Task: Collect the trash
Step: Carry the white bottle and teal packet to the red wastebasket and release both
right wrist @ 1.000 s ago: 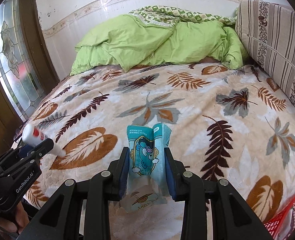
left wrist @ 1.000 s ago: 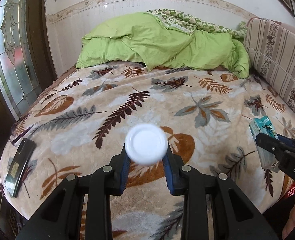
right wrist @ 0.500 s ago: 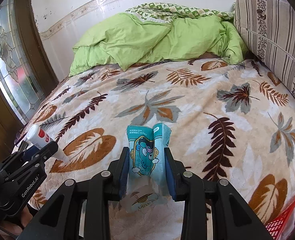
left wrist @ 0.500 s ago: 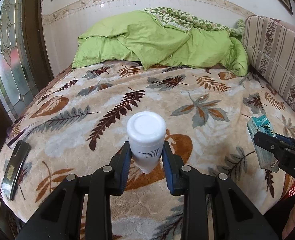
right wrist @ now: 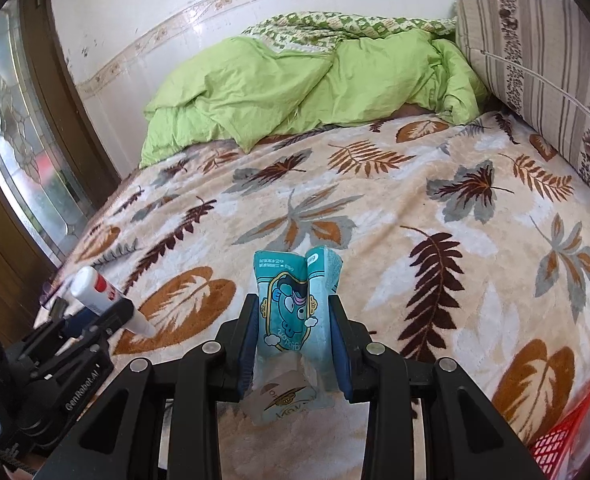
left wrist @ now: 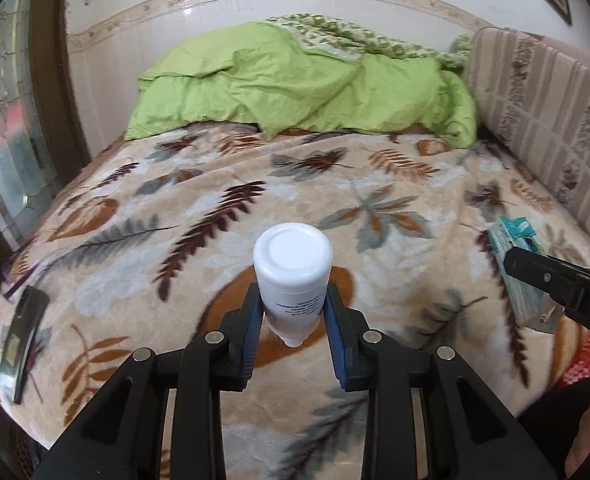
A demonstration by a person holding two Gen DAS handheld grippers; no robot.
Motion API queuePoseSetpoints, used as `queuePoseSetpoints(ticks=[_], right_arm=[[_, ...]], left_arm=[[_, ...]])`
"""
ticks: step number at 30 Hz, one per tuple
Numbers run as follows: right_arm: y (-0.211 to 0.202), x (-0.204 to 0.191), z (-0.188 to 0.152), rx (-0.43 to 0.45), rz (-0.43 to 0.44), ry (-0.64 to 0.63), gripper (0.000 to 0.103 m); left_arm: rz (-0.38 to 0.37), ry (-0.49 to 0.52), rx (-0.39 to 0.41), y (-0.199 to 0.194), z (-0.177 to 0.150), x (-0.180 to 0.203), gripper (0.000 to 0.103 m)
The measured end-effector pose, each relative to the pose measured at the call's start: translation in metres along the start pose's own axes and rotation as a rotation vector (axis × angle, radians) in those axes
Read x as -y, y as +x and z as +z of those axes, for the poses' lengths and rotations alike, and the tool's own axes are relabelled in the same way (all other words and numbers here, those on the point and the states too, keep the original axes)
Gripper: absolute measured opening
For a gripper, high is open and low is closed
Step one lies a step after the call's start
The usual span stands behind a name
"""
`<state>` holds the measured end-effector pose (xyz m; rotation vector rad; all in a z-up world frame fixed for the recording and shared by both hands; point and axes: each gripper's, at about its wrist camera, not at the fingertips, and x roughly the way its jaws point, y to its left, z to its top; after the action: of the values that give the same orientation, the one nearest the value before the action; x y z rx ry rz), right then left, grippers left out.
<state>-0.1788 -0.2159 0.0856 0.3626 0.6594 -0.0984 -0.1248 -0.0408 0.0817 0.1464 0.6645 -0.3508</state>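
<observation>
My left gripper [left wrist: 293, 320] is shut on a white plastic bottle [left wrist: 292, 270], held above the bed with its flat base toward the camera. The bottle also shows in the right wrist view [right wrist: 103, 294], with a red label, at the lower left. My right gripper [right wrist: 293, 340] is shut on a teal tissue packet [right wrist: 291, 308] with a cartoon print, held above the blanket. The packet also shows in the left wrist view [left wrist: 523, 276], at the right.
A bed with a leaf-print blanket [right wrist: 375, 208] fills both views. A green duvet [left wrist: 295, 88] lies at its far end. A striped cushion [right wrist: 543, 68] stands on the right. A dark phone [left wrist: 21, 328] lies at the bed's left edge. A red mesh basket [right wrist: 571, 428] is at the lower right.
Both grippers have lifted and tipped a little. The bottle has tilted, so more of its side shows. Both grips are unchanged.
</observation>
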Motion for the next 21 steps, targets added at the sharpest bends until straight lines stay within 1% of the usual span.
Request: queuePoseSetpoints(ticks=[1,4,6,9,11,13,14,16,18,21], right_arm=[[-0.009,0.004,0.000,0.008,0.004,0.011,0.035],[-0.043,0.026,-0.004,0.045,-0.023,0.035,0.035],[-0.071,0.049,-0.010,0.067,-0.053,0.078,0.035],[-0.112,0.088,-0.022,0.093,-0.111,0.158,0.035],[-0.140,0.114,-0.032,0.112,-0.166,0.206,0.035],[-0.164,0.141,-0.043,0.123,-0.226,0.257,0.035],[-0.179,0.157,-0.050,0.129,-0.262,0.295,0.035],[-0.196,0.178,-0.059,0.137,-0.304,0.339,0.035],[-0.212,0.200,-0.070,0.143,-0.349,0.390,0.035],[-0.225,0.223,-0.085,0.142,-0.377,0.449,0.035]], left_arm=[[-0.038,0.015,0.002,-0.004,0.001,0.008,0.029],[-0.141,0.056,0.009,-0.018,0.005,0.033,0.029],[-0.220,0.088,0.008,-0.027,0.009,0.055,0.029],[-0.355,0.154,-0.002,-0.042,0.014,0.097,0.029],[-0.435,0.198,-0.003,-0.053,0.014,0.128,0.029],[-0.519,0.248,-0.021,-0.063,0.012,0.164,0.029],[-0.548,0.266,-0.031,-0.067,0.010,0.180,0.029],[-0.607,0.304,-0.061,-0.071,0.005,0.213,0.029],[-0.648,0.340,-0.091,-0.073,-0.001,0.244,0.029],[-0.691,0.402,-0.126,-0.075,-0.013,0.288,0.029]])
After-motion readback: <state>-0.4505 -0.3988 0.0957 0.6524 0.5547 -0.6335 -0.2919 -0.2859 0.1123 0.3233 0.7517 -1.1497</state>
